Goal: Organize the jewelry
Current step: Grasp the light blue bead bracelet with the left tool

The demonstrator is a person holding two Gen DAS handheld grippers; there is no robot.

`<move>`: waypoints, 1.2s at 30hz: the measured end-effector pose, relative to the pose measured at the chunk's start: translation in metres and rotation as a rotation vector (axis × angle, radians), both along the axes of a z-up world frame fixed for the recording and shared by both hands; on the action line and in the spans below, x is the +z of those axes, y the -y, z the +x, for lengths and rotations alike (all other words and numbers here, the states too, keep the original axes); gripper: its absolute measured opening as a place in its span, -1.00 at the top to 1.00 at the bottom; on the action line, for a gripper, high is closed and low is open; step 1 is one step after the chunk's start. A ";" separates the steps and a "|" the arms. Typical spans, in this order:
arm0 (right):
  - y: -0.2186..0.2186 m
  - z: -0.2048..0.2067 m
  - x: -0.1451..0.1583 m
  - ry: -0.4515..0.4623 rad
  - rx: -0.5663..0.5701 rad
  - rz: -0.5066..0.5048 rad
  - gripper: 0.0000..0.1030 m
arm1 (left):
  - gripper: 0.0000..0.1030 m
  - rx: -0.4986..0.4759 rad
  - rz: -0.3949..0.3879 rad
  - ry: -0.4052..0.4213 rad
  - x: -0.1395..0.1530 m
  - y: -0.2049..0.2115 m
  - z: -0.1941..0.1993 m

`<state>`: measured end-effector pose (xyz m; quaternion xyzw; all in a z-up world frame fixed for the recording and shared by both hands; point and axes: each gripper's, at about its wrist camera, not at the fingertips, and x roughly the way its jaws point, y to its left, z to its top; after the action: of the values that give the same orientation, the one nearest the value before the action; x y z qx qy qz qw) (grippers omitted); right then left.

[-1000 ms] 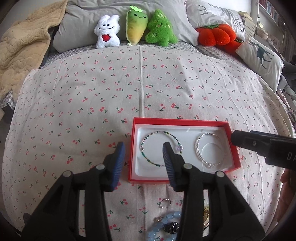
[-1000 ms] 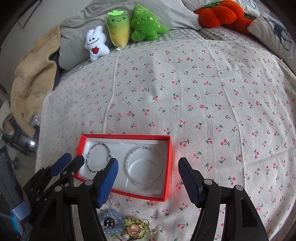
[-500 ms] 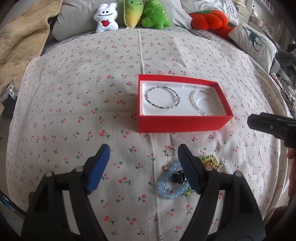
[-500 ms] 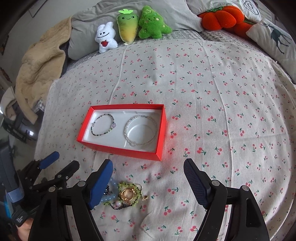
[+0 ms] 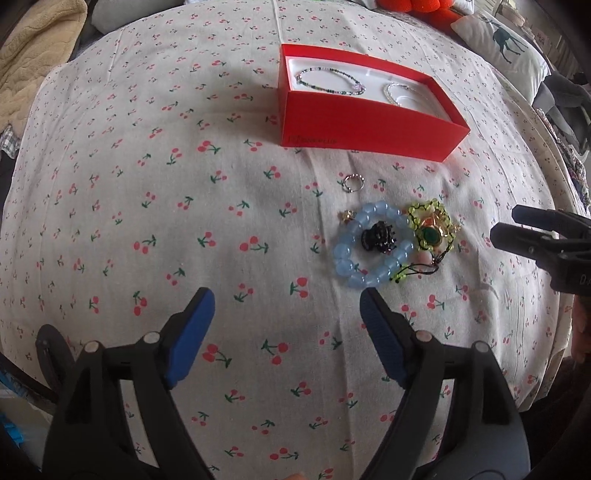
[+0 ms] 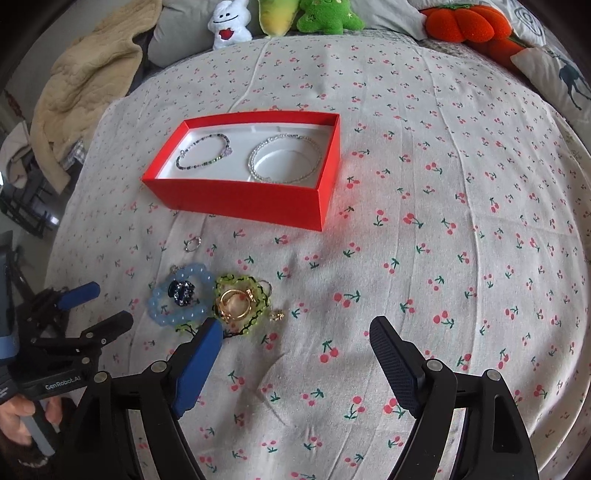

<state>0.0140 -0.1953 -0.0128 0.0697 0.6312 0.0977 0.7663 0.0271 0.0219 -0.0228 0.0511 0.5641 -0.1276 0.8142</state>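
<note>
A red jewelry box (image 5: 365,122) (image 6: 236,199) sits on the cherry-print bedspread. It holds a dark beaded bracelet (image 6: 203,151) and a silver bracelet (image 6: 284,158). In front of it lie a small silver ring (image 5: 352,182) (image 6: 192,243), a blue bead bracelet (image 5: 373,251) (image 6: 181,299) around a black hair claw (image 5: 380,236), and a green bead bracelet (image 5: 430,229) (image 6: 240,302) with gold rings. My left gripper (image 5: 286,332) is open and empty, left of the pile. My right gripper (image 6: 295,354) is open and empty, just right of the pile.
Plush toys (image 6: 284,18) and pillows line the head of the bed. A beige blanket (image 6: 85,85) hangs at the left. An orange pumpkin plush (image 6: 465,22) and a deer pillow (image 6: 561,77) lie at the far right.
Both grippers have pulled back from the red box toward the near edge of the bed and dropped lower. The loose jewelry pile now lies ahead of them. Both stayed open.
</note>
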 end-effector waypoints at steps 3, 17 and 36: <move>-0.003 -0.010 -0.015 -0.032 0.023 -0.034 -0.62 | -0.58 0.002 0.000 -0.027 -0.009 -0.002 -0.001; -0.013 -0.016 -0.026 -0.044 0.057 -0.061 -0.62 | -0.46 0.026 -0.053 0.014 -0.005 0.013 0.012; -0.006 0.002 -0.027 -0.066 0.007 -0.023 -0.62 | 0.74 0.080 -0.029 0.015 -0.016 0.012 0.024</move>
<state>0.0163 -0.1894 -0.0397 0.0619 0.6574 0.0911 0.7455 0.0514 0.0097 -0.0383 0.0174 0.5574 -0.1027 0.8237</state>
